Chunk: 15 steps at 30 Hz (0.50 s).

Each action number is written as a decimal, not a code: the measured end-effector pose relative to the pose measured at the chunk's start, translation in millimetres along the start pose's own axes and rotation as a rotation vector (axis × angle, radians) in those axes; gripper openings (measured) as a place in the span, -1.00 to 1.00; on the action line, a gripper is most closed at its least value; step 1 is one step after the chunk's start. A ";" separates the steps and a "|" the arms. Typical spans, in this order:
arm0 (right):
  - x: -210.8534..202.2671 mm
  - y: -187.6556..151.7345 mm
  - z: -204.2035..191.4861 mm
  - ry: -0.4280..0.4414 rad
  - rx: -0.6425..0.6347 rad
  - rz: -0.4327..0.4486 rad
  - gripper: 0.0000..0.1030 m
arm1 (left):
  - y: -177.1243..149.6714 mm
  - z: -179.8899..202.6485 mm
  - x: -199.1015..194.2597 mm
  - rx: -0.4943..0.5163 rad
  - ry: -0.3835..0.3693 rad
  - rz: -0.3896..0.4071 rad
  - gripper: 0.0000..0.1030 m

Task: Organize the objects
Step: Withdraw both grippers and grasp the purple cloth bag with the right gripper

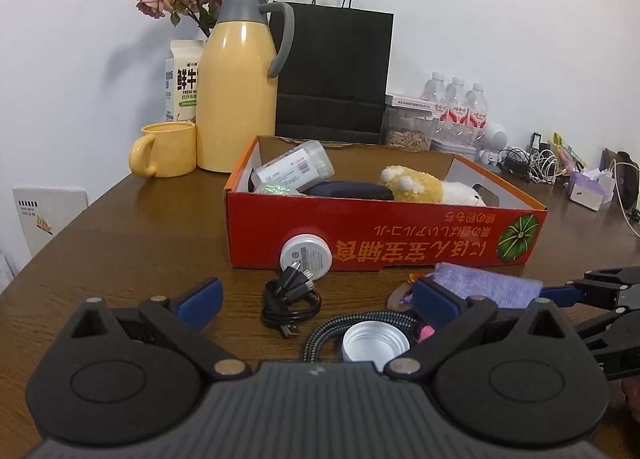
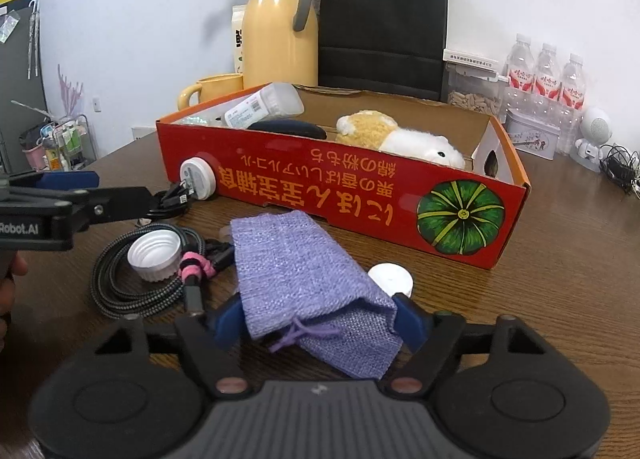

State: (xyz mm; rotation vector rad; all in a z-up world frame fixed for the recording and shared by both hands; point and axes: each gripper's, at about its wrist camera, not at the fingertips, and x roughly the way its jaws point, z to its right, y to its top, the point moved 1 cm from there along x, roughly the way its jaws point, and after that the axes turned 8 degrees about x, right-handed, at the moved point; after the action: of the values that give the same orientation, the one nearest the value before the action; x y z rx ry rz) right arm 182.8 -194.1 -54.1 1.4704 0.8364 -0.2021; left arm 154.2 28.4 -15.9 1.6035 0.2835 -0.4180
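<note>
A purple woven pouch (image 2: 296, 271) lies on the wooden table in front of the red cardboard box (image 2: 320, 187). My right gripper (image 2: 320, 319) is shut on the pouch's near end, with a blue pad against each side. My left gripper (image 1: 318, 295) hovers open over a coiled black cable (image 1: 290, 299), a braided cable (image 1: 360, 319) and an upturned white cap (image 1: 376, 343), touching none of them. A white round jar (image 1: 306, 255) leans against the box front. Inside the box are a plush toy (image 1: 424, 187), a clear container (image 1: 296, 167) and a dark case (image 1: 348, 191).
Behind the box stand a yellow thermos (image 1: 240, 87), a yellow mug (image 1: 166, 149), a milk carton (image 1: 182, 83) and a black paper bag (image 1: 332, 71). Water bottles (image 1: 456, 107) and tangled chargers (image 1: 528, 167) fill the back right. A white lid (image 2: 390, 279) lies beside the pouch.
</note>
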 end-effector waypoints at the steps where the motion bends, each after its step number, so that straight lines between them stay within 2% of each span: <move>1: -0.7 0.0 0.1 0.000 0.000 0.004 0.21 | -0.3 0.3 0.3 -0.001 0.001 -0.001 1.00; 2: -1.2 0.0 0.0 0.003 0.000 0.006 0.11 | -0.8 0.6 0.4 -0.001 0.001 -0.002 1.00; 3: -2.1 0.0 -0.2 0.008 -0.002 0.010 -0.15 | -1.1 0.9 1.0 0.000 0.002 -0.005 1.00; 4: -2.4 0.2 -0.6 0.013 -0.004 0.011 -0.30 | -1.2 1.0 1.4 0.000 0.001 -0.008 1.00; 6: -3.5 0.3 -1.0 0.016 -0.007 0.018 -0.56 | -1.4 0.9 2.8 -0.001 0.000 -0.016 1.00; 8: -5.7 0.4 -1.2 0.018 -0.008 0.031 -0.73 | -1.6 0.1 3.6 -0.007 -0.003 -0.019 1.00; 15: -21.9 -0.8 -1.2 0.007 -0.006 0.139 -0.79 | -2.4 -2.2 5.7 -0.022 -0.005 -0.035 1.00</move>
State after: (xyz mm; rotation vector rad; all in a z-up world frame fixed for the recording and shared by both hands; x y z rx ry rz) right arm 166.4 -201.0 -41.4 1.5182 0.7367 -0.0905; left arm 158.5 30.4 -20.5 1.5771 0.3114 -0.4443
